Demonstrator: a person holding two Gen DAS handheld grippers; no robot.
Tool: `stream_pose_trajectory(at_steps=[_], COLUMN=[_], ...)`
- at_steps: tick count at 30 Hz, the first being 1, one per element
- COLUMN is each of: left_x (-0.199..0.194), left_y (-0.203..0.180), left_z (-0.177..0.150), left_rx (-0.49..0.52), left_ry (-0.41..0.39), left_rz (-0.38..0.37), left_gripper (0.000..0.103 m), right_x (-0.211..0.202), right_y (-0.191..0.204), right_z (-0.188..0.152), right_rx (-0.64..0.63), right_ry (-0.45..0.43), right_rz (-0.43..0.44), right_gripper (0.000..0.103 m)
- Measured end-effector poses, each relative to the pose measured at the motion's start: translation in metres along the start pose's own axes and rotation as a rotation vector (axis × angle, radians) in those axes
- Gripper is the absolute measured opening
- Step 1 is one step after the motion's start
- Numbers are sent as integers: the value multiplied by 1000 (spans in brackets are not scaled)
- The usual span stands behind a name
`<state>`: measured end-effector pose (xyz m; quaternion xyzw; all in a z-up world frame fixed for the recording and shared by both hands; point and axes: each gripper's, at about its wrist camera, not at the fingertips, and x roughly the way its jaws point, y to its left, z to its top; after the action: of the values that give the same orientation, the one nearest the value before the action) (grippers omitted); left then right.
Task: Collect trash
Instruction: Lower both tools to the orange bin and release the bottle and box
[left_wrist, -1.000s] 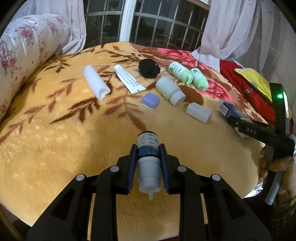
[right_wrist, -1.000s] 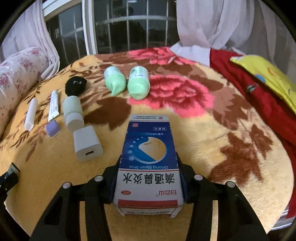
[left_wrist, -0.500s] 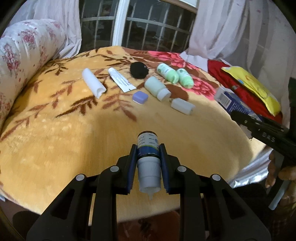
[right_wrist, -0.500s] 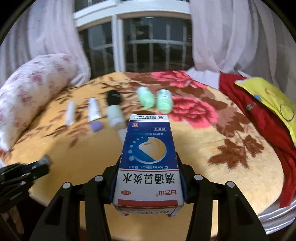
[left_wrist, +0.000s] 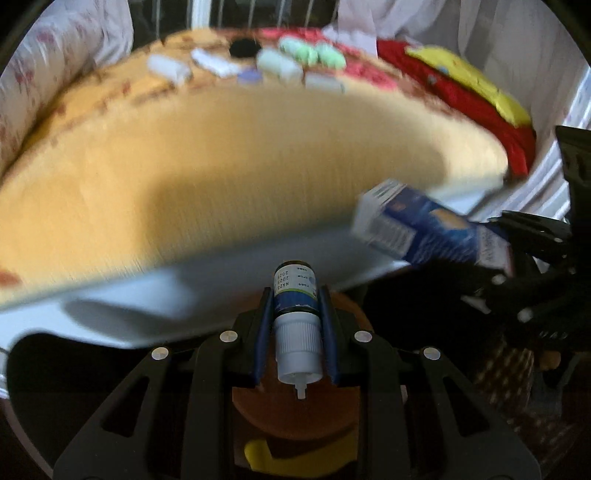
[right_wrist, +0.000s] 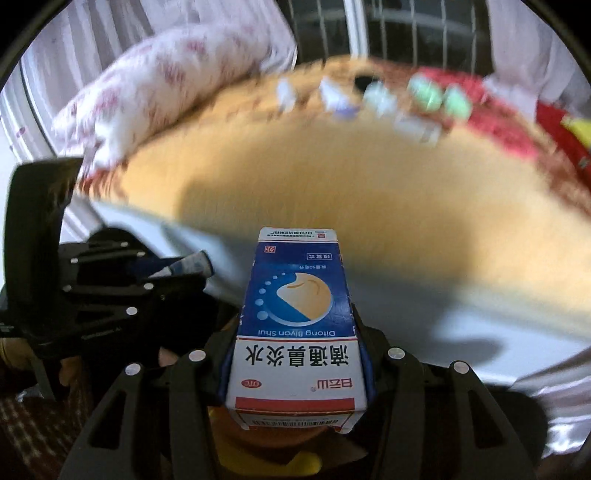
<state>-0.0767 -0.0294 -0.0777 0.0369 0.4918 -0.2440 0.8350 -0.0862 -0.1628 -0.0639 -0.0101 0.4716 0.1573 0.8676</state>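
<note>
My left gripper (left_wrist: 295, 302) is shut on a small dropper bottle (left_wrist: 295, 317) with a white cap and a blue label. It is held off the bed's near edge, above an orange and yellow object (left_wrist: 295, 417) below. My right gripper (right_wrist: 295, 332) is shut on a blue and white medicine box (right_wrist: 295, 325); the box also shows at the right in the left wrist view (left_wrist: 424, 232). The left gripper with its bottle shows at the left in the right wrist view (right_wrist: 177, 269). Several small bottles and tubes (left_wrist: 280, 66) lie blurred at the far side of the bed.
A yellow blanket (left_wrist: 240, 158) covers the bed, with a white sheet edge (left_wrist: 184, 295) below it. A floral pillow (right_wrist: 166, 85) lies at the left, red and yellow cloth (left_wrist: 461, 96) at the right. The floor below is dark.
Both grippers have pulled back off the bed and lowered below its near edge, still holding the bottle and the box. The items on the bed now look farther away.
</note>
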Motion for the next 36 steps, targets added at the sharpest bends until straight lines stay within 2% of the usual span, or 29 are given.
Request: stream_pose_trajectory(at_steps=[1, 5, 9, 10, 11, 12, 13, 19, 23, 27, 31, 33, 36], left_x=[6, 29, 29, 28, 28, 29, 29, 28, 22, 8, -16, -27, -38], left_y=[-1, -2, 0, 2, 2, 3, 3, 3, 4, 7, 8, 12, 18], left_z=[-6, -26, -28, -28, -28, -29, -30, -30, -25, -10, 18, 34, 63], left_rx=[4, -17, -34, -41, -44, -51, -58, -58, -55, -58, -59, -59, -70], left_ry=[27, 116, 129, 134, 142, 157, 166, 164, 129, 55, -72, -134, -212], left_rz=[-3, -25, -20, -15, -9, 6, 18, 22, 17, 17, 34, 56, 87], left_gripper=[24, 24, 24, 27, 39, 56, 60, 60, 60, 60, 61, 67, 67], right_x=[13, 40, 55, 58, 60, 59, 59, 53, 44, 21, -5, -14, -16], right_y=[3, 14, 18, 18, 18, 17, 16, 10, 2, -10, -12, -17, -35], right_z=[-9, -30, -40, -42, -44, -45, -45, -44, -34, -14, 26, 53, 95], right_rx=[1, -1, -10, -12, -11, 2, 9, 32, 32, 14, -31, -76, -92], right_ry=[44, 126, 185, 201, 214, 210, 208, 180, 125, 20, -118, -199, -268], right_rz=[13, 16, 13, 12, 15, 21, 25, 14, -14, -46, -110, -159, -210], right_gripper=[50, 50, 51, 54, 59, 69, 71, 71, 71, 71, 71, 71, 72])
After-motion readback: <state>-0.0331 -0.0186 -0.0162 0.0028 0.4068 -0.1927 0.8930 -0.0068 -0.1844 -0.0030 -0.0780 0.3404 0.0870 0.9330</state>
